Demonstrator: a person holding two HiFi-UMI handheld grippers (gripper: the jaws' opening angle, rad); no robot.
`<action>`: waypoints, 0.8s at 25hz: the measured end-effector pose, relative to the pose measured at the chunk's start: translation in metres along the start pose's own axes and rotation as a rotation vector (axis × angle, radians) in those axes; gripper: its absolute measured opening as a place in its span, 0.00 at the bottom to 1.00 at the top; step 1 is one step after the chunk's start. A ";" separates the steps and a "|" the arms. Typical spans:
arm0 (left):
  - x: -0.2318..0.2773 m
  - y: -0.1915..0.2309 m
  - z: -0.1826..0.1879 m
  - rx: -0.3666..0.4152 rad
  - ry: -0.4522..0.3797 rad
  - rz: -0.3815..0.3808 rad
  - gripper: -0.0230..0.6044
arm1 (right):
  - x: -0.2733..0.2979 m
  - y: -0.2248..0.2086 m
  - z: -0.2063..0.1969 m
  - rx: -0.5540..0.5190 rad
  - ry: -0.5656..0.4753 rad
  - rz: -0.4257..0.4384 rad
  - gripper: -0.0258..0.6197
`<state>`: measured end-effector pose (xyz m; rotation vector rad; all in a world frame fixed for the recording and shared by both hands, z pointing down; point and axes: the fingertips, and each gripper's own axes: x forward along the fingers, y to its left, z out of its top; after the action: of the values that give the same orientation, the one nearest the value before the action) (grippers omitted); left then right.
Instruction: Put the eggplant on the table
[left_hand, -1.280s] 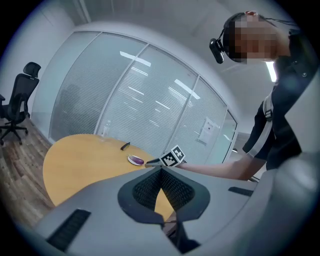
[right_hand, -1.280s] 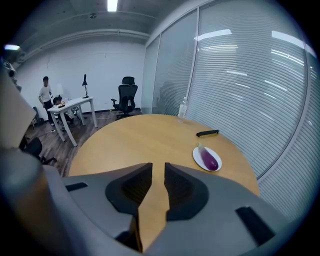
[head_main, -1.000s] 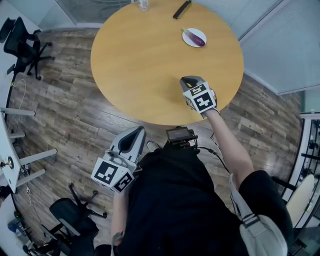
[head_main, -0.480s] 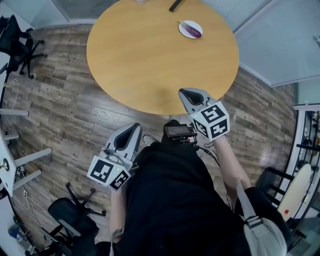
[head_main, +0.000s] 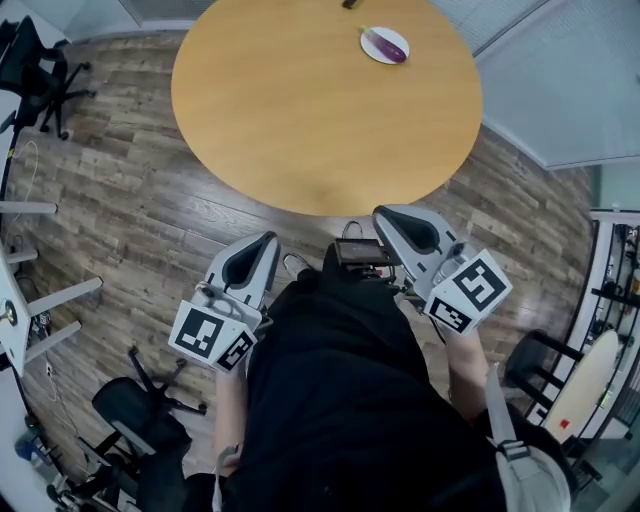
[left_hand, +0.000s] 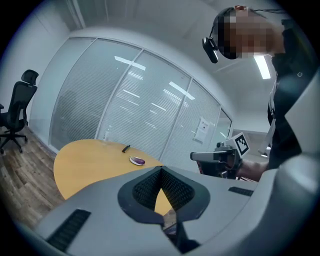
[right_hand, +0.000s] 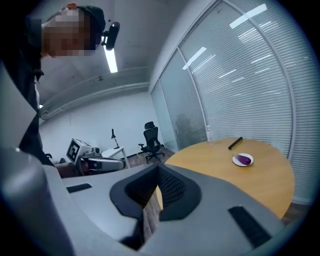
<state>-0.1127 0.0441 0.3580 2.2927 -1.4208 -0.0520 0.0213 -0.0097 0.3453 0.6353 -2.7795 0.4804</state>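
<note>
Holds nothing in the left claw (left_hand: 161, 172), jaws closed together on air; same in the right claw (right_hand: 158, 172). Keeps both off the near edge of the desk (head_main: 300, 120), close to the body. Leaves the eggplant (head_main: 389, 48) on a small white plate (head_main: 370, 36) at the far side of the desk, well apart from both claws, just short of a slim black object (head_main: 350, 3).

Risks, as a judgement:
- Arriving with jaws not opened, and so shoving the eggplant or skating the plate over the smooth wood.
- Pinching near a rounded end, and so squirting the glossy skin out.
- Catching the plate rim and lifting it along.
- Overreaching across the round top and knocking the black object.
</note>
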 end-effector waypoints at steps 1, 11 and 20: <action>0.002 -0.001 0.002 0.000 -0.003 -0.002 0.05 | -0.006 0.002 0.002 -0.009 -0.004 0.005 0.07; 0.018 -0.028 -0.016 -0.003 0.062 -0.060 0.05 | -0.044 -0.014 -0.003 -0.044 -0.022 -0.078 0.07; 0.018 -0.035 -0.021 -0.007 0.079 -0.079 0.05 | -0.038 -0.005 -0.002 -0.072 -0.014 -0.060 0.07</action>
<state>-0.0691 0.0494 0.3668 2.3187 -1.2887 0.0092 0.0573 0.0007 0.3363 0.7059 -2.7679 0.3627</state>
